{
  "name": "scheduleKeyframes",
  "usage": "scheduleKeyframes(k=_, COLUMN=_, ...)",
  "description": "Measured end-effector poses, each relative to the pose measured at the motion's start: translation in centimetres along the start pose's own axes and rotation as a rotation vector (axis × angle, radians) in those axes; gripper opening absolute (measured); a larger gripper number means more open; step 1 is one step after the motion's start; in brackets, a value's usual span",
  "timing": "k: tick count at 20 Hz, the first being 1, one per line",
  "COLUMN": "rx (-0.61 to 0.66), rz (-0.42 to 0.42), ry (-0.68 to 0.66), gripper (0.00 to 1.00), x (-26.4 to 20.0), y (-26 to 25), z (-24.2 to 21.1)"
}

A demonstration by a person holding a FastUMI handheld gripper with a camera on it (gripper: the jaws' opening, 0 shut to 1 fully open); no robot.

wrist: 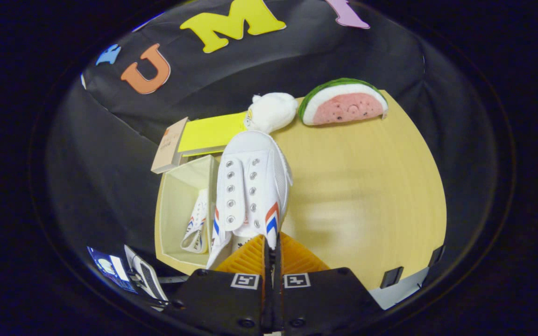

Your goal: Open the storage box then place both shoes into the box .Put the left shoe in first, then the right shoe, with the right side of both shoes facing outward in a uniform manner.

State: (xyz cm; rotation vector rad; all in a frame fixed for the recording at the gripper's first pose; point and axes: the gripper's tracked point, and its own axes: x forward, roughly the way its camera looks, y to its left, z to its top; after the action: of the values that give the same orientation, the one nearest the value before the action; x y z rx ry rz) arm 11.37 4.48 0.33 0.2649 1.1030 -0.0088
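The gripper (pixel 271 254) is seen with its fingers drawn nearly together, pinched on the heel collar of a white canvas lace-less sneaker with red and blue chevron stripes (pixel 252 186); both fingers appear to press on that thin edge, so the shoe is judged to be held. The held sneaker hangs just ahead of the fingers, its toe pointed away toward twelve o'clock, above the round pale wooden table (pixel 367 186).

At about nine o'clock from the held shoe, an open cream cardboard storage box (pixel 175 205) is seen, its yellow lid (pixel 210 133) tipped back at eleven o'clock. A second matching white sneaker (pixel 196 224) already rests inside the box, on its side against the near wall. The first placement is therefore judged done, and the second shoe is taken to be in transit.

The sneaker is judged light and soft; the canvas upper would fold under pressure, while the rubber sole stays stiff. The heel collar offers a thin, firm lip, though the toe may swing.

Beyond the toe, a white plush toy (pixel 273 111) and a watermelon-slice cushion (pixel 343 102) lie at twelve to one o'clock.
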Motion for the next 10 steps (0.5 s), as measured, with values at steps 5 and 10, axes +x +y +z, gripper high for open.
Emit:
scheduleKeyframes(k=5, rx=-0.045, rz=0.026, ry=0.037, gripper=0.06, x=3.0, y=7.6, z=-1.1)
scheduleKeyframes(k=10, rx=-0.050, rz=0.017, ry=0.065, gripper=0.06, x=6.4, y=11.5, z=-2.6)
